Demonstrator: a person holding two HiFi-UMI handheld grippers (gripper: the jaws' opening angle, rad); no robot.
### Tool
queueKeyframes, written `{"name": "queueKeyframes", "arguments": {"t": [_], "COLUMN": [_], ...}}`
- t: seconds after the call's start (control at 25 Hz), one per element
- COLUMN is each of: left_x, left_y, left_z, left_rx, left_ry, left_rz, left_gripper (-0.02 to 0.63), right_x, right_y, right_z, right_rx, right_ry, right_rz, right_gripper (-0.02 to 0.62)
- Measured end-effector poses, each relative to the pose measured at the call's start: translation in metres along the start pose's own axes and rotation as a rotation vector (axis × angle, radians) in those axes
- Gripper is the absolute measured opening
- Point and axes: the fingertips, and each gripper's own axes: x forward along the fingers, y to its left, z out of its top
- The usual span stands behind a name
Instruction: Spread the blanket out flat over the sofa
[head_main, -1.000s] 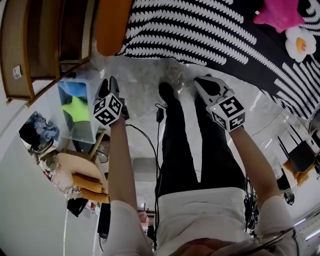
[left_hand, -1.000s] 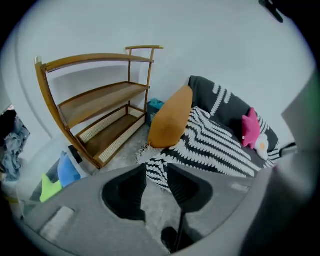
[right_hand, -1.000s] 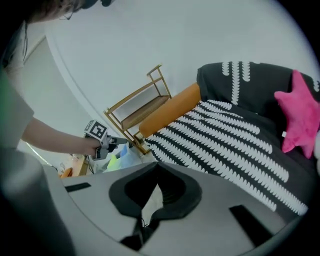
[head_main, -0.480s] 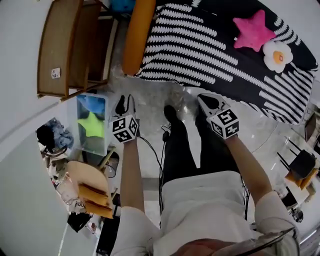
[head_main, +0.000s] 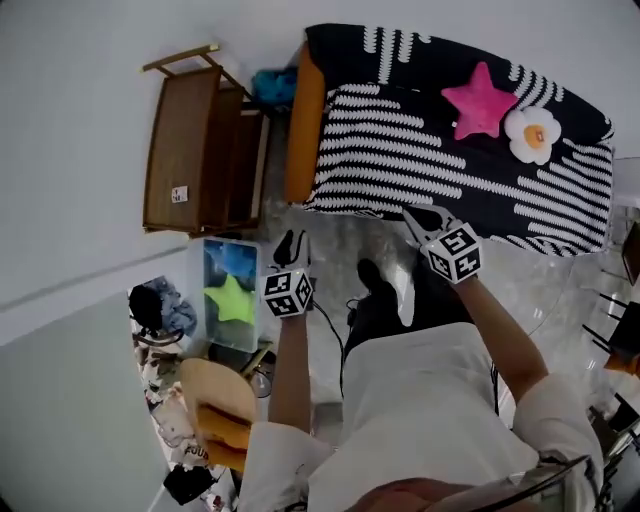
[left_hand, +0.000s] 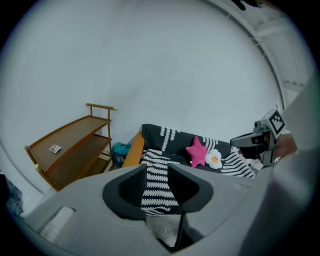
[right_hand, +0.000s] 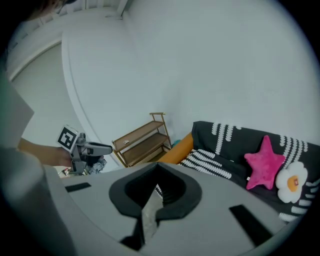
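The black-and-white striped blanket lies over the seat and back of the sofa, whose orange arm shows at its left end. A pink star cushion and a flower cushion rest on the blanket. My left gripper hangs in the air short of the sofa's left front corner, open and empty; the left gripper view shows the blanket far off through its gap. My right gripper hovers near the blanket's front edge, its jaw tips meeting, holding nothing. The right gripper view shows the sofa arm and star cushion.
A wooden shelf stands left of the sofa. A clear box with a green star toy sits on the floor by my left gripper, with loose clutter behind it. A cable trails by the person's legs. Dark chair legs stand at the right edge.
Both grippers have risen away from the floor and the blanket's front edge. The head view has pulled back, so the whole sofa and the wall now show.
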Motion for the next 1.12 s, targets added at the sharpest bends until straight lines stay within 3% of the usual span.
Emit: {"name": "queueKeyframes", "arguments": {"t": [0.32,0.68,1.12], "left_x": [-0.056,-0.095,-0.116], "left_y": [-0.047,-0.091,-0.155], "left_z": [0.048,0.075,0.114], "left_rx": [0.032,0.019,0.053], "left_ry": [-0.007,-0.048,-0.117], "left_rz": [-0.065,-0.142,-0.174], "left_gripper": [0.126,0.082,0.051], "right_x": [-0.073,-0.135,-0.203], "right_y": [0.026,0.041,0.021], "right_z": [0.040,0.070,0.087], "right_rx": [-0.040,-0.077,-0.093], "right_ry": [-0.069,-0.148,-0.221], "right_rz": [-0.034,-0.055,-0.039], "right_gripper": [0.003,0.003,0.003]}}
